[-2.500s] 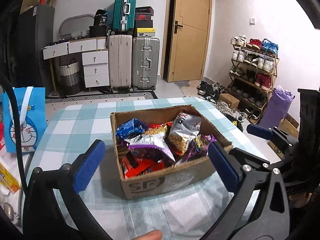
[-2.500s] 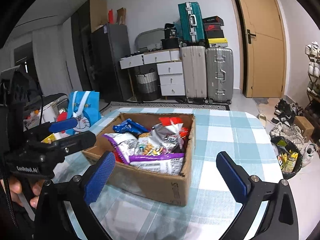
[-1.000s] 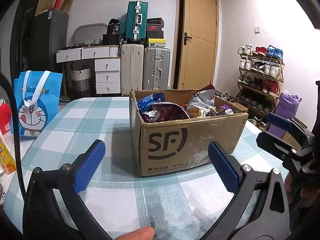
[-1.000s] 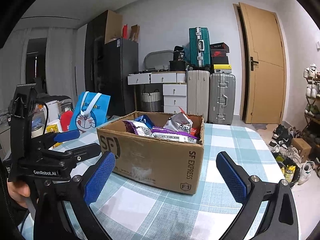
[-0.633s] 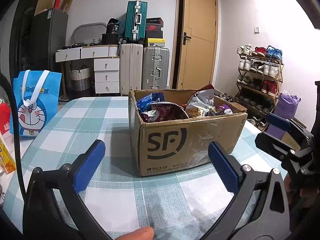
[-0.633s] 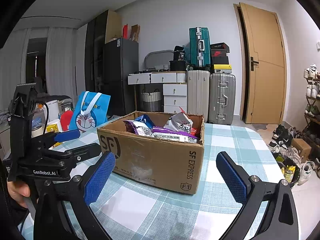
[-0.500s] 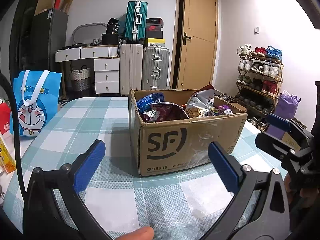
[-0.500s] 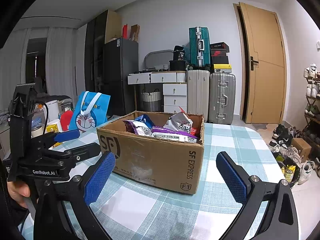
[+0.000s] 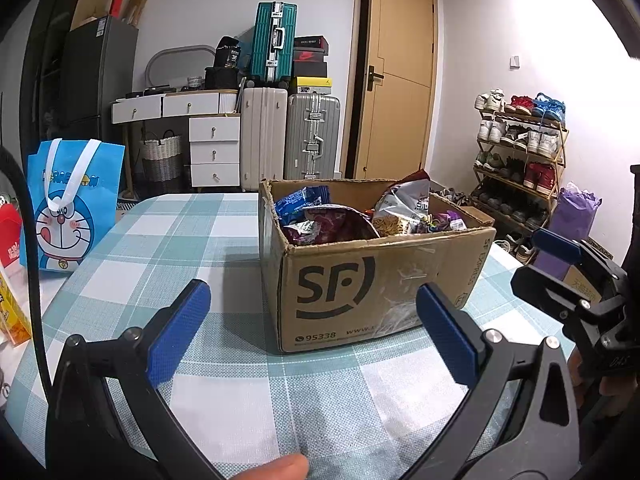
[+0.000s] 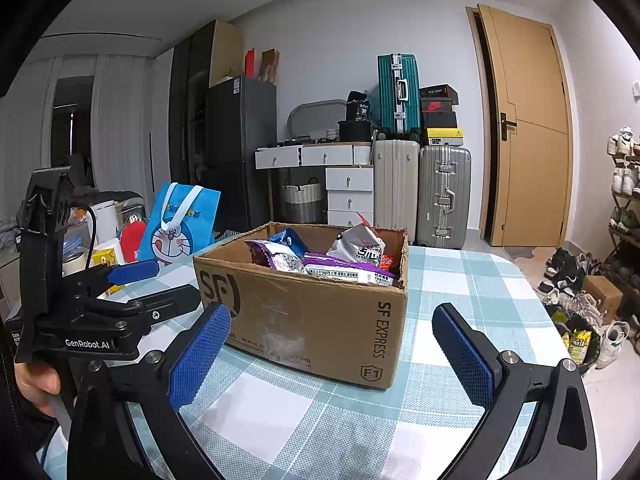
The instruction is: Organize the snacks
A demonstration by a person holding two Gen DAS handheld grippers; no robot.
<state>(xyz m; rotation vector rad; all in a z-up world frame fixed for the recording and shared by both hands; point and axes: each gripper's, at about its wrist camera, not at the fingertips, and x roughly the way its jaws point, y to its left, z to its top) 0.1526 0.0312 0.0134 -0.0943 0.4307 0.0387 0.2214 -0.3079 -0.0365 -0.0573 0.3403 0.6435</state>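
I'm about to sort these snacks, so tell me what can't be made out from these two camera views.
- Snacks lower in the cardboard box: its walls and the top packets hide them, both views.
- Print on the purple packet: too small, right view.
- Yellow carton: cut by the left view's edge.
- Both open grippers hold nothing.

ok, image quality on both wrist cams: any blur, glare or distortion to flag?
Left wrist view: sharp, strong fisheye bending the door, black corners, soft shadow left of the cardboard box. Right wrist view: also sharp, same barrel warp, slight sheen on the box tape; no motion blur in either.
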